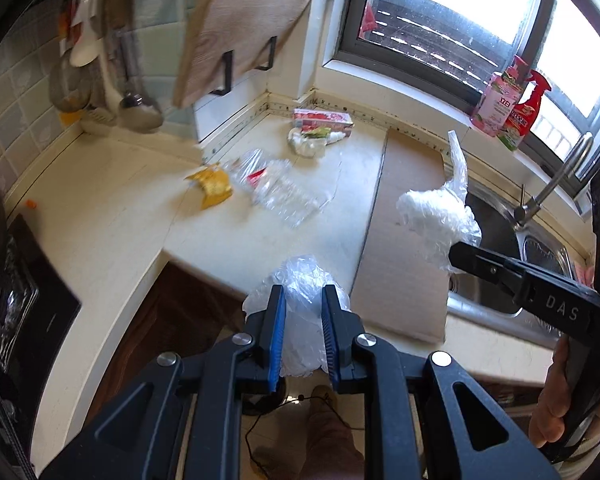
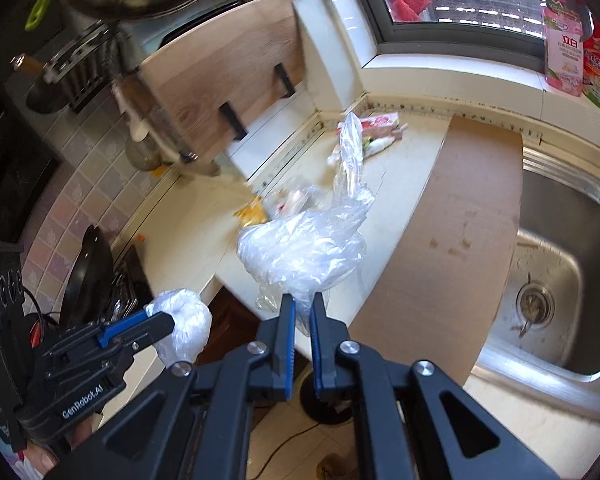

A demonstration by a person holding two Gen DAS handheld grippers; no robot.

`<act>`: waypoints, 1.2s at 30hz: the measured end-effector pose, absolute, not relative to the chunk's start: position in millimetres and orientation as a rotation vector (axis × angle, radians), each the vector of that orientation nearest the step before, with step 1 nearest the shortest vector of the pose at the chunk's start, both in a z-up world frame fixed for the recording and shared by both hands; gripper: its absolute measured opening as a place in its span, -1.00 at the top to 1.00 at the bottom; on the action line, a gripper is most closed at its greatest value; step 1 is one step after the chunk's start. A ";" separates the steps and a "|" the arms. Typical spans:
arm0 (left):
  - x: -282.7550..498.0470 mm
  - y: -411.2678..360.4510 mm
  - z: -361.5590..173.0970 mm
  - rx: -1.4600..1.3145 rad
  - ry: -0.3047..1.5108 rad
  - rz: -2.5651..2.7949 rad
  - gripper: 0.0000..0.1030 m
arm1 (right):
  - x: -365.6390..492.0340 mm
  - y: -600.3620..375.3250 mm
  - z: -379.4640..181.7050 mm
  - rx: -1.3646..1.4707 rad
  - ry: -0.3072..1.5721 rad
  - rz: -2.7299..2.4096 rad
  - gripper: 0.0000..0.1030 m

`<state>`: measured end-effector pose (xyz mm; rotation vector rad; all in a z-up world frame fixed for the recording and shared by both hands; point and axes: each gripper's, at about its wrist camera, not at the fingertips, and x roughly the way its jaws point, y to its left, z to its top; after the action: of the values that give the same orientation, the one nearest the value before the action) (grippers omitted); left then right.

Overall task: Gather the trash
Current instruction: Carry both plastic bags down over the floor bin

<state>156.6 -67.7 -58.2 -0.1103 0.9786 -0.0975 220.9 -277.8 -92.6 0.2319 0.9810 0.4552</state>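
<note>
Two tools pinch bags: left tool (image 1: pixel 303 312) one bag (image 1: pixel 300 276), right tool (image 2: pixel 302 320) another (image 2: pixel 300 248) | step: carrying | next: bin unseen; wrappers (image 1: pixel 260 184) left on desk (image 1: pixel 112 200)

Counter (image 1: pixel 112 216): snack wrapper (image 1: pixel 212 186) left of crumpled bottle (image 1: pixel 278 192); carton (image 1: pixel 322 119) behind, in the corner.
Board (image 1: pixel 404 240): between counter and sink (image 2: pixel 560 264).
Sill: two bottles (image 1: pixel 496 104) behind sink.
</note>
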 end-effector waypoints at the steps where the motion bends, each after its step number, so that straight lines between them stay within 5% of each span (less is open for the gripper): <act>1: 146.5 -59.0 -60.9 -0.111 0.982 -0.095 0.69 | 207.4 -270.0 -96.2 0.230 0.985 0.460 0.87; 14: 58.6 13.0 -136.9 -0.137 1.102 -0.110 0.69 | 106.7 -195.9 -179.3 0.148 1.197 0.498 0.87; 36: 48.8 27.5 -374.0 -0.228 1.380 -0.084 0.69 | 91.1 -173.0 -419.2 0.158 1.645 0.445 0.87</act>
<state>48.8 27.5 -374.0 -0.2279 1.3802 -0.0844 91.1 -173.0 -419.2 0.1576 1.6447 0.4450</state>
